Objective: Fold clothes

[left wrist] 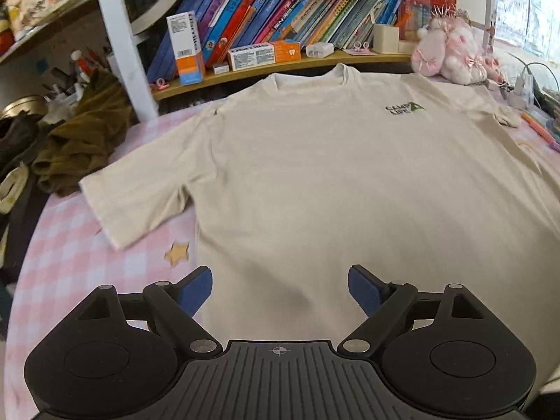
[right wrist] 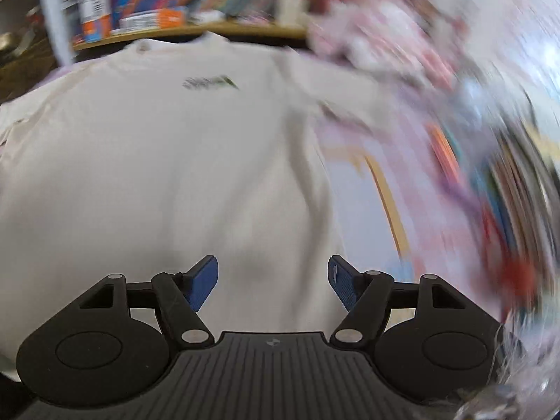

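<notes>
On the far left of the left wrist view, a brown cloth [left wrist: 84,140] lies crumpled at the edge of the table, beside the pink checked tablecloth [left wrist: 70,255]. A small star sticker [left wrist: 177,252] is on the tablecloth, just beside the lower left side of the T-shirt. The cream T-shirt [left wrist: 332,175] lies flat on the table, front side up, with the collar toward the bookshelf and the hem toward the camera. Its left sleeve [left wrist: 140,196] is spread out to the side. A small dark and green logo [left wrist: 404,107] is on the chest. Behind the collar, a wooden shelf [left wrist: 280,68] carries a row of leaning books [left wrist: 287,10] and some small boxes. To the right of the shelf sits a pink plush toy [left wrist: 451,50], near the shoulder of the shirt.

The left gripper [left wrist: 280,290] hangs over the lower part of the shirt, its blue fingers wide apart and holding nothing.

The right wrist view is strongly blurred, mostly on its right side. The right gripper [right wrist: 273,285] is above the right lower part of the T-shirt [right wrist: 157,157], near its side edge, also released, with nothing between the fingers.
</notes>
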Available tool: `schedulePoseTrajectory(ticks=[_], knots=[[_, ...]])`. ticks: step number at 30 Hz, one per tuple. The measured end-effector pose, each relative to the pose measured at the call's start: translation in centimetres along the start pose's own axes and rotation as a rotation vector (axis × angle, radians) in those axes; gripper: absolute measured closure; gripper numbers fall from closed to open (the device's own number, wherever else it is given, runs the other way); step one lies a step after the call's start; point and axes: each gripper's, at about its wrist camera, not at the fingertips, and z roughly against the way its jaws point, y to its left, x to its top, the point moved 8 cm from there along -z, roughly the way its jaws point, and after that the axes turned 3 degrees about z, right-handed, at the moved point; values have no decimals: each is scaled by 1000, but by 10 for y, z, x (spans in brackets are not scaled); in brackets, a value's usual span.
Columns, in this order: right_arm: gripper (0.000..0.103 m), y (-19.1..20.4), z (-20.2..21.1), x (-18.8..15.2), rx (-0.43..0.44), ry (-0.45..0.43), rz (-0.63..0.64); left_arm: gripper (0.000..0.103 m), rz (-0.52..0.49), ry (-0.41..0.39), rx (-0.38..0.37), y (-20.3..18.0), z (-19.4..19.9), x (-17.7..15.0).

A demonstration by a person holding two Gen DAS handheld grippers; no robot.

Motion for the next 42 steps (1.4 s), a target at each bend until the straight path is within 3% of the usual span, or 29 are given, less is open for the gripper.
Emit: schedulePoseTrajectory(ticks=[6,10,15,17,24,27,39,40,41,42], knots=[[38,-40,25,-55,34,26,-163,15,72,19,76,-7,26,-31],[38,-57,33,-76,61,35,-137,15,138,49,110,-21,42,-57],[55,-68,32,-98,139,58,-125,15,158,97,141,-37,63,-85],[57,-70,32,-103,162,60,-114,15,184,99,170,-36,73,-98],[72,-74,25,-108,242,75,-105,16,330,90,273,-2,97,-135],[72,-75,21,-106,257,88,-97,17,390,84,284,18,96,-144],[72,-75,16,-108,320,126,-136,21,675,72,-56,59,61,-163],[72,-76,16,-108,327,126,-143,23,690,75,-73,60,60,-163],[73,-77,17,-108,333,127,-149,31,696,77,-91,61,58,-163],[80,-78,18,-108,339,128,-156,34,703,80,-110,61,58,-162]])
